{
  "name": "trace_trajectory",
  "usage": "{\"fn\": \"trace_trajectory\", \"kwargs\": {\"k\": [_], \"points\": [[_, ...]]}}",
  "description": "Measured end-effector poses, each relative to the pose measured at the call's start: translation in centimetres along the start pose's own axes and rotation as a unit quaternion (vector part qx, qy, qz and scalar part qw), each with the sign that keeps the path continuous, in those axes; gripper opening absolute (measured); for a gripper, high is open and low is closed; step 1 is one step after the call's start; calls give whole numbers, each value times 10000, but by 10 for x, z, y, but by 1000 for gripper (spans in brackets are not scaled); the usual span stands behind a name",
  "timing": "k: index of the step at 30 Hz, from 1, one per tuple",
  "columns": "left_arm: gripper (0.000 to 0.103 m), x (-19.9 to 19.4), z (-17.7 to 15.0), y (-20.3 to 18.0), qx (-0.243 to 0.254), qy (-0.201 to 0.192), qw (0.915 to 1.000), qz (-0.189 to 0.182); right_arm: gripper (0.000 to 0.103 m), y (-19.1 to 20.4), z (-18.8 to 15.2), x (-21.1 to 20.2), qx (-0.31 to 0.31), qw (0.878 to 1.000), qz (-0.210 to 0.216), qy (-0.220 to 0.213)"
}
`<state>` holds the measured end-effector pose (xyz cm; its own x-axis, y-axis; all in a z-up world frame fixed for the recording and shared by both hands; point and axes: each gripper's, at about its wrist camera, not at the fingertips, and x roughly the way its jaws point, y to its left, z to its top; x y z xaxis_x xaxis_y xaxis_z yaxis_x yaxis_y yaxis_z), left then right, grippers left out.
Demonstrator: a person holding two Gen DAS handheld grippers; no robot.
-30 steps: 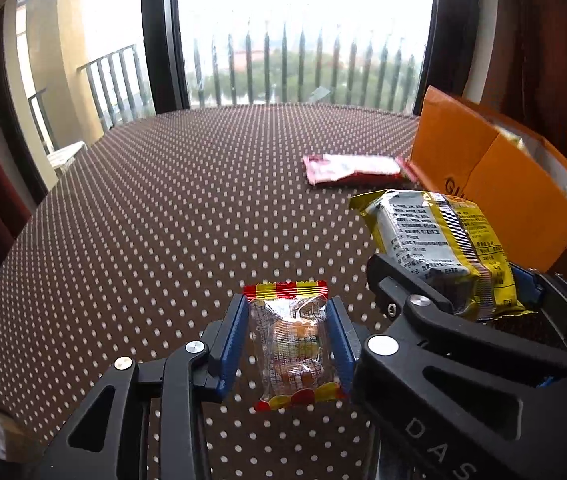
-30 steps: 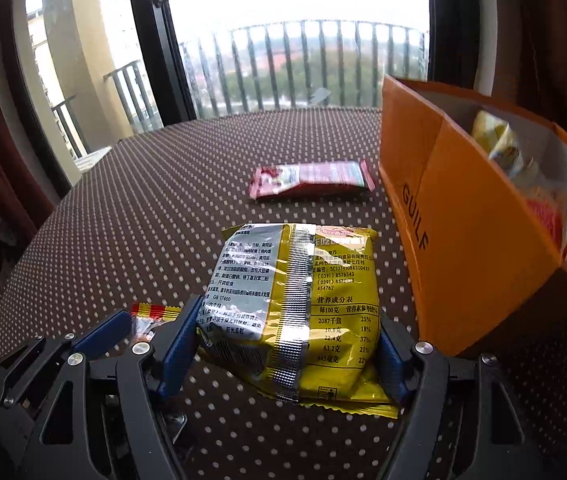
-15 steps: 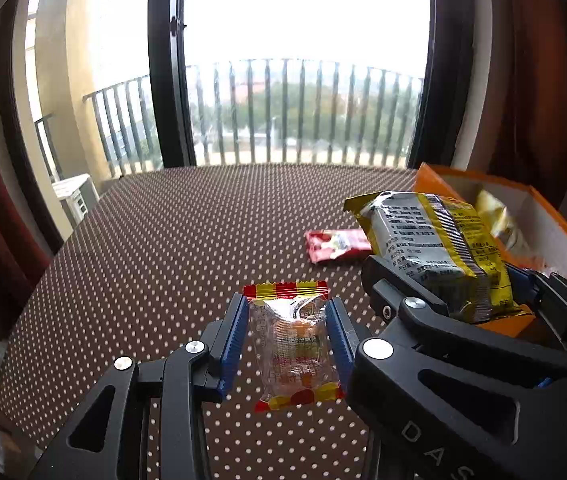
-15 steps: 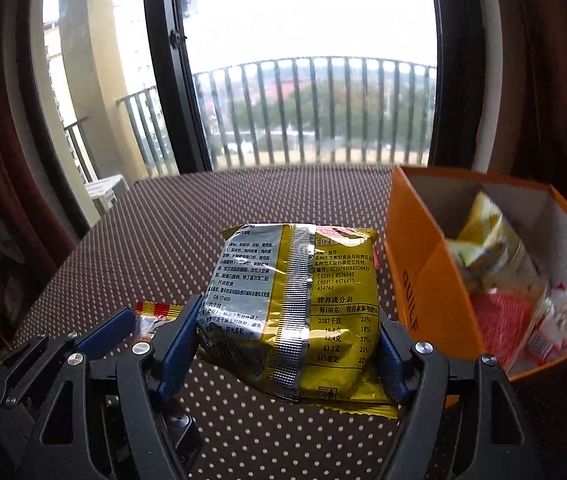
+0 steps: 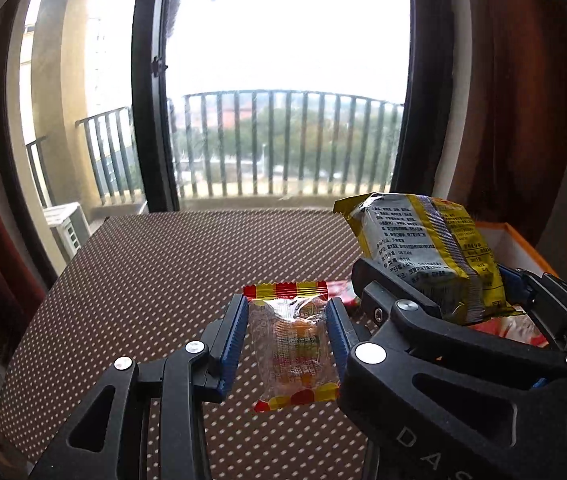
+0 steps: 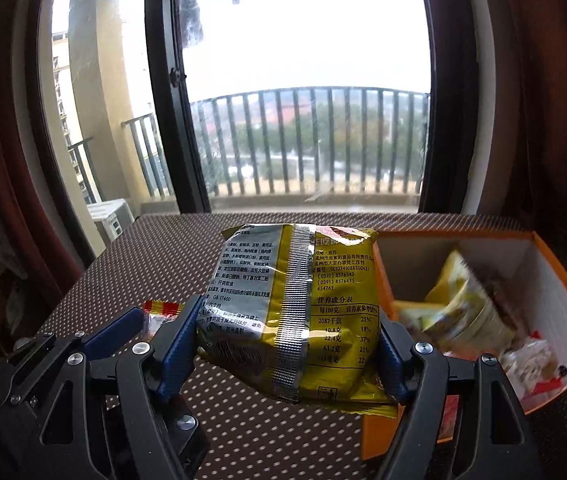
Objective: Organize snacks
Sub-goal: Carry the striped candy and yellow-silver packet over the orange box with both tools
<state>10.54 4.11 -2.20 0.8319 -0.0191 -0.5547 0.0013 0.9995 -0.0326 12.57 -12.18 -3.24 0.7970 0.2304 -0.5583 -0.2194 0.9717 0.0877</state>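
A small clear plastic snack packet with red-and-yellow striped end seals [image 5: 293, 344] is clamped between the blue ribbed pads of the left gripper [image 5: 287, 338]. The jaws are drawn in narrow on its two long sides, and the packet is held clear above the table. Its upper seal projects beyond the fingertips; its lower seal hangs below the pads.

A larger yellow-and-silver foil snack bag with printed text [image 6: 295, 312] is gripped by the right gripper [image 6: 289, 356]. The jaws are set wide, and the pads press on the bag's left and right edges. The bag is carried with its back seam facing the camera and is held off the surface.

In the left wrist view, the right gripper and its bag are seen just to the right of the left jaws. In the right wrist view, the striped seal of the small packet is seen just left of the right jaws.

An open orange cardboard box with a white interior [image 6: 555, 280] is located right of the right jaws and already contains several snack packets. A flat red packet [image 5: 341, 292] lies on the table beyond the left jaws. The brown table cover with white dots [image 5: 155, 280] extends below and ahead of both grippers, up to a window with a balcony railing [image 6: 307, 140].
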Motion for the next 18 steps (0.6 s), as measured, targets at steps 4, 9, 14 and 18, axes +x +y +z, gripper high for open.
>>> {"fn": "trace_trajectory", "kwargs": {"k": [4,9,14,18], "points": [[41,2,8,-13,87,-112,9999,-69,78,-14,6,-9,43,9999,-65,-141],[41,8,18,-32,216,-209,9993,-202,78,-36,13,-20,128,9994,-163,-294],[41,15,24,-52,396,-207,9980,-438,78,-59,17,-25,217,9984,-341,-384],[41,21,28,-65,535,-218,9966,-588,78,-78,20,-26,318,9973,-483,-449]]}}
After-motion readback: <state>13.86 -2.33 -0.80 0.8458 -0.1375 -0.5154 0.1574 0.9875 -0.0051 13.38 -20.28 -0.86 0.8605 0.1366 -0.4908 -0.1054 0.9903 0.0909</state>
